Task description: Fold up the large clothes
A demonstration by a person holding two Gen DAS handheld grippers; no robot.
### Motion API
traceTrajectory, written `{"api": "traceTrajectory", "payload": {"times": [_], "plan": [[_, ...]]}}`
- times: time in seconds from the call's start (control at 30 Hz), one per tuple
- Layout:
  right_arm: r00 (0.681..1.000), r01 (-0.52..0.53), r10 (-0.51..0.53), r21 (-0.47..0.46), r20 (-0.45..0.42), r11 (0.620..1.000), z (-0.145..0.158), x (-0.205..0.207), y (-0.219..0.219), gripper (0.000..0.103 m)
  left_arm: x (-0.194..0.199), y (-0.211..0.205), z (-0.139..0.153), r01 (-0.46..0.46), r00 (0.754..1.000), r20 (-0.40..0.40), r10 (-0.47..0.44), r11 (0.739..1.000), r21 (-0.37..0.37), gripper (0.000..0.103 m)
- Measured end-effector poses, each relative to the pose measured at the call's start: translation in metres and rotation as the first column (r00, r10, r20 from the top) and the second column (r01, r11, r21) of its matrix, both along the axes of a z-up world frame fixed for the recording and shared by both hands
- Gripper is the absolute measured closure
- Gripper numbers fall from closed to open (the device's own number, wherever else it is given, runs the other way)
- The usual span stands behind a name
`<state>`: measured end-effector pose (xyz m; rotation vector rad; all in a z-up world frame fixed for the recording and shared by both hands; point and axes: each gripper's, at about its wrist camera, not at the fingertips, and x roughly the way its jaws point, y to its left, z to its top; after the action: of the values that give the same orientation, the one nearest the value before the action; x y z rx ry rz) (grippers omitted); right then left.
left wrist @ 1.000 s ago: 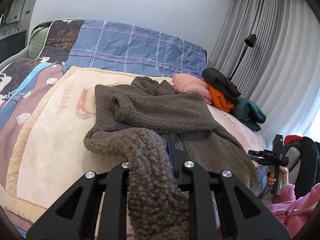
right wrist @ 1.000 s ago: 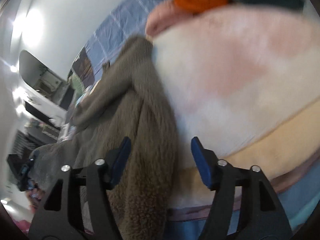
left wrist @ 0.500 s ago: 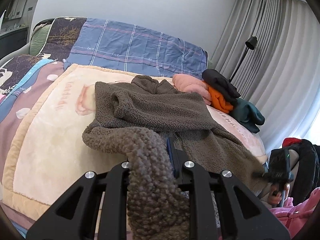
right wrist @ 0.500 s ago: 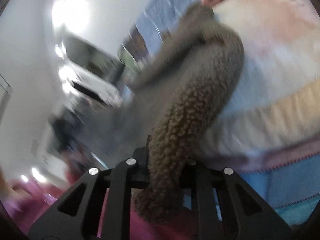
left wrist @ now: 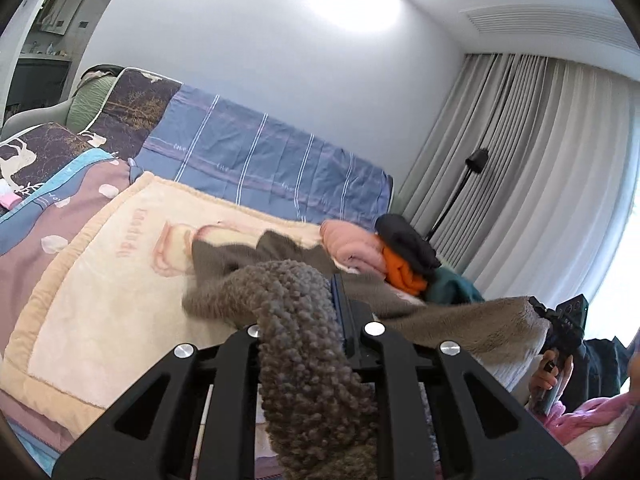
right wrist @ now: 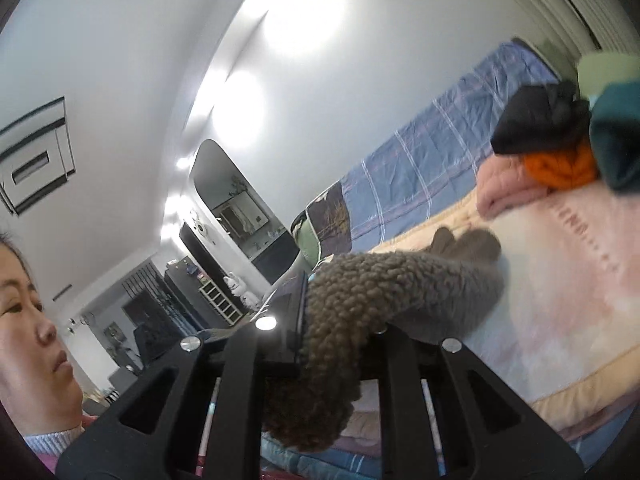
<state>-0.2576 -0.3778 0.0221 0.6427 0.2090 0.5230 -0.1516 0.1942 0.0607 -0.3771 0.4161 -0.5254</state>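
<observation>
Item: brown fleece garment (left wrist: pixel 304 320), thick, curly-piled, taupe. Left edge bunched between the fingers of the left gripper (left wrist: pixel 334 300), which pinches it tight, a loose end drooping over the gripper body. From there it spans rightward above the cream blanket (left wrist: pixel 100 300), its long axis running side to side, to the right gripper (left wrist: pixel 548 316), held in a hand (left wrist: pixel 550 372). In the right wrist view that gripper (right wrist: pixel 310 300) is likewise clamped on the fleece (right wrist: pixel 360 300). Folded clothes pile (left wrist: pixel 400 256) lies behind.
</observation>
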Motion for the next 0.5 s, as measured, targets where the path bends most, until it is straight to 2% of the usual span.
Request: {"api": "traceTrajectory", "payload": {"times": [0.07,0.2,0.33,0.5], "plan": [[1.0,0.018,-0.019,-0.014,-0.022,1.0,0.0,0.011,0.006,0.089,0.005,-0.003,-0.001,-0.003,1.0,-0.007,0.003,1.0,0.017,0.087],[0.99,0.014,-0.007,0.049,-0.142,0.999,-0.017,0.064,-0.002,0.089,0.041,-0.012,-0.013,0.014,0.997,-0.081,-0.012,0.999,0.028,0.087],[0.976,0.03,-0.012,0.079,-0.216,0.996,-0.025,0.124,-0.01,0.089,0.096,-0.016,-0.018,0.029,0.989,-0.147,-0.026,0.999,0.019,0.087],[0.956,0.075,-0.056,0.055,-0.288,0.996,-0.025,0.217,-0.017,0.088,0.177,-0.026,-0.012,0.037,0.982,-0.189,-0.027,0.998,0.047,0.086]]}}
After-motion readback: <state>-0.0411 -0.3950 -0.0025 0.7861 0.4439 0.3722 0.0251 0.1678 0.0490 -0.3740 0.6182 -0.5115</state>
